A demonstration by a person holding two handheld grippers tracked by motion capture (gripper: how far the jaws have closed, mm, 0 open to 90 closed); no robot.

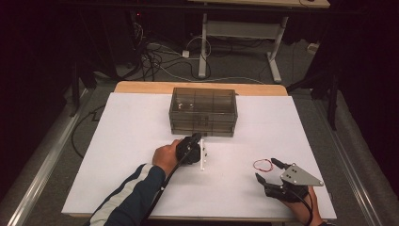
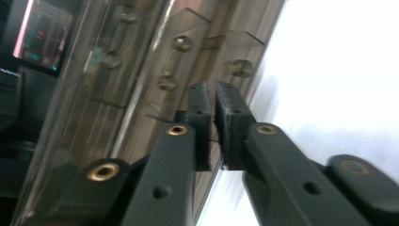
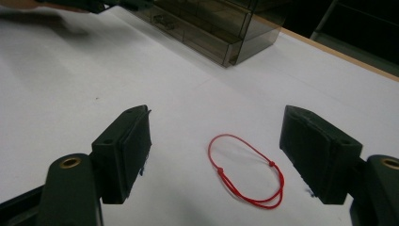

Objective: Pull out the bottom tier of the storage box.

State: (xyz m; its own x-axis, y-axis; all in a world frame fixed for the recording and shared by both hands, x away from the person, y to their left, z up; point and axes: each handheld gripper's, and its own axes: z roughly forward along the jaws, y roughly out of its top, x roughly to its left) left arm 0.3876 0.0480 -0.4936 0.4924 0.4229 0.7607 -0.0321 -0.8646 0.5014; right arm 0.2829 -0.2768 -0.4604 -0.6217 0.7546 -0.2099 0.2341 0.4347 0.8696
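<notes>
On the left, the person's left gripper [image 1: 201, 141] is up against the near face of the smoky drawer box [image 1: 203, 111], which sits toward the far middle of the white surface [image 1: 127, 155]. In the left gripper view its jaws stand pressed almost together right at the box front, next to a row of small round knobs [image 2: 241, 68]; whether they pinch a knob or a drawer edge between them I cannot tell, as the contact is hidden behind the pads. None of the drawers looks pulled out yet, so I'd judge the opening is only just being set up. Further right, near the front of the surface, a red string loop [image 3: 248, 170] lies flat and untouched. The right gripper [image 1: 266, 172] hovers just beside it with its jaws spread wide, one on each side of the loop in the right gripper view, neither touching it. To my eye the job has barely started: a drawer remains to be drawn open, the loop remains to be picked up, and, as I'd guess, carried over and dropped inside.
</notes>
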